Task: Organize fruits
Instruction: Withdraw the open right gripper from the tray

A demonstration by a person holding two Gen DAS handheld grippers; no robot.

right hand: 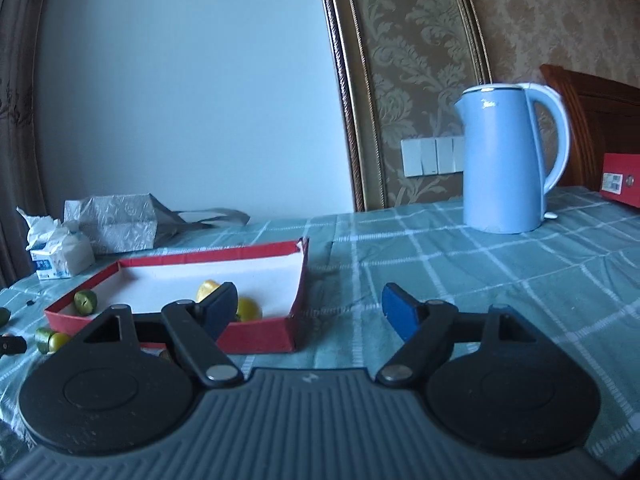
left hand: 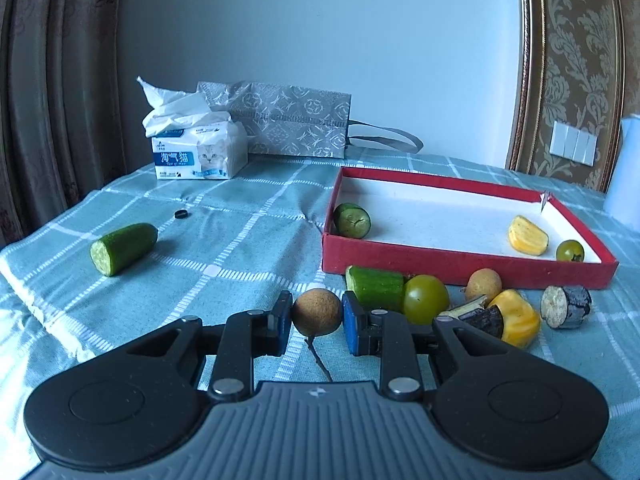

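The longan is clamped between the pads of the left tool, just above the checked worktop, short of the red box. To complete the step well, the operator should lift it clear, carry it over the near wall and release it low over the bare white floor. Left to right on the worktop: a cucumber half, a cucumber chunk, a green tomato and a second longan; these crowd the direct path. The right tool stands released and empty beside the box.
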